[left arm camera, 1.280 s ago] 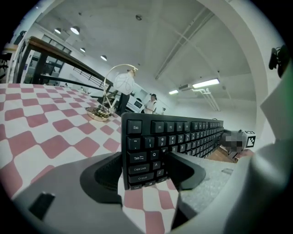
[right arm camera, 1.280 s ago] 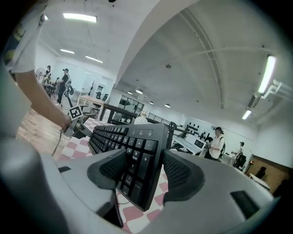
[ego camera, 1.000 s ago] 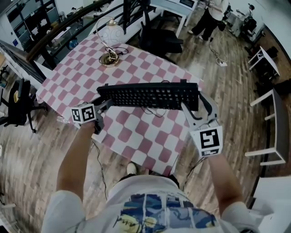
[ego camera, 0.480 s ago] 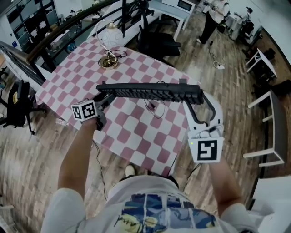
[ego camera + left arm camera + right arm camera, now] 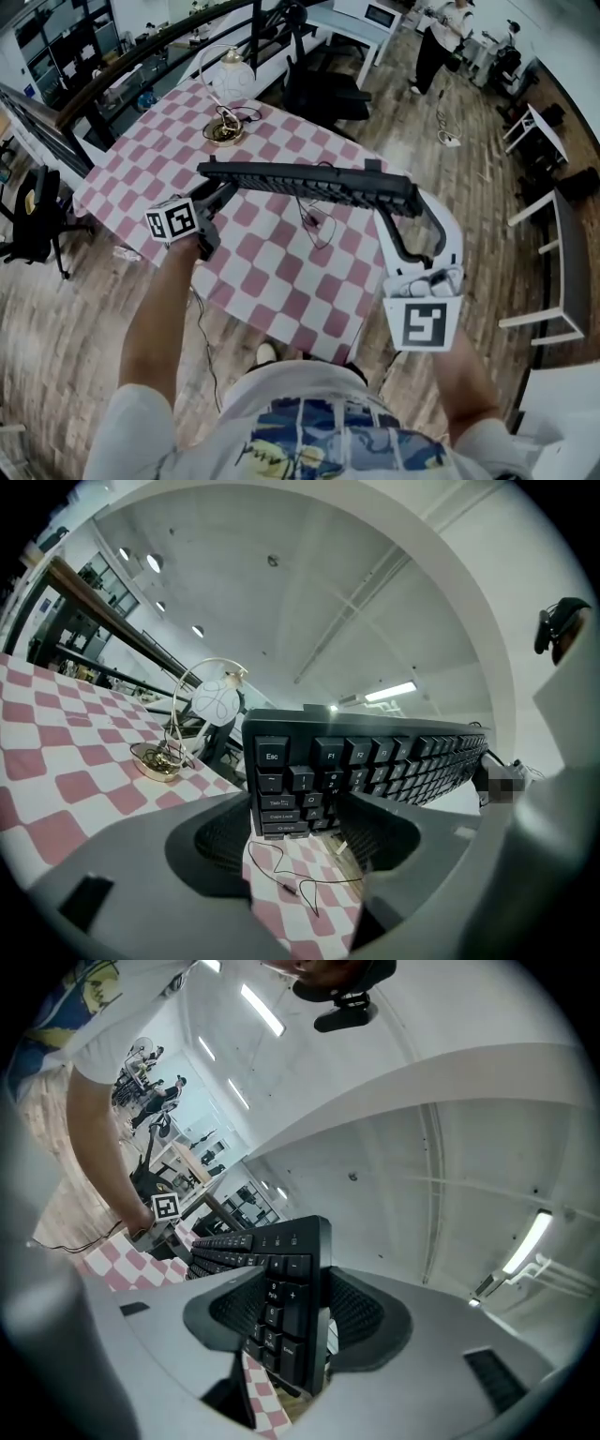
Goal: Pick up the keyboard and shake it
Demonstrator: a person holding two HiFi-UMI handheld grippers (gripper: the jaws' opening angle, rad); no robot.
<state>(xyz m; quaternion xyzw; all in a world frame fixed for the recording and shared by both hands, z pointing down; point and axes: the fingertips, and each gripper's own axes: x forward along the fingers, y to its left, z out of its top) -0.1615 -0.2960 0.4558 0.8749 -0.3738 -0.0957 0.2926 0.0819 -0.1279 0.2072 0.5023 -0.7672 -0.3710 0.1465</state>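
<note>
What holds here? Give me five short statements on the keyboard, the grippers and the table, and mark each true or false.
1. The keyboard lies flat on the table. False: it is held in the air above it.
2. The left gripper and the right gripper each clamp one end of the keyboard. True.
3. The left gripper holds the end with the Esc key. True.
4. The table is bare wood. False: a pink-and-white checked cloth covers it.
5. The lamp stands between the grippers. False: it stands near the table's far edge.
</note>
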